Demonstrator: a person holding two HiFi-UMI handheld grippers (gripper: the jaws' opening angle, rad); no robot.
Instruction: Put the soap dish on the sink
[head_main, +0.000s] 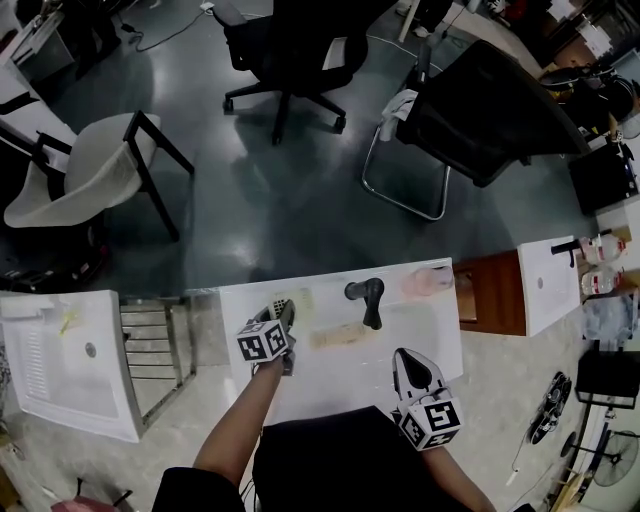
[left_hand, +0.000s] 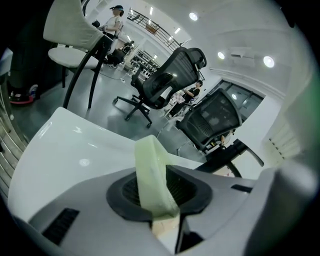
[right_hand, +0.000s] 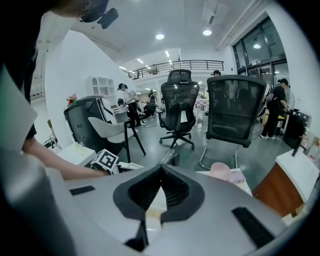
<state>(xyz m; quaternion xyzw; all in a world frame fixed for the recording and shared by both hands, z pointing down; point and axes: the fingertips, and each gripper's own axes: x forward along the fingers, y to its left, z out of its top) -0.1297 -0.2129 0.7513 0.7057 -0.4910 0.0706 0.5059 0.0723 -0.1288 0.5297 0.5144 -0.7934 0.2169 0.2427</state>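
dish (left_hand: 152, 175): pale green, stood on edge between the pads of the L claw (head_main: 287, 312). Head view puts it at the back-left of the sink (head_main: 420, 340), left of the faucet (head_main: 368, 298).
L claw: pinching the dish low down, pads on both its faces. The grip looks light. It points down and away from the person.
R claw (head_main: 408, 360): pressed together, nothing in it. It's parked over the sink's near-right part, well apart from the dish.
contact: can't tell if the dish's lower edge bears on the sink top or hangs just above it.
step (judged): setting the dish down on the flat top.
how to do it well: get the dish's weight on the sink before the pads spread. It's on edge, so tip it toward flat first or it'll flop. Draw the claw back along its own line so it doesn't drag the dish.
watch: faucet just to the right, sink's left edge close by. Don't nudge either way.
nearby: beige bar (head_main: 340, 337) mid-sink and a pink thing (head_main: 428, 282) back-right, both clear of the drop spot.
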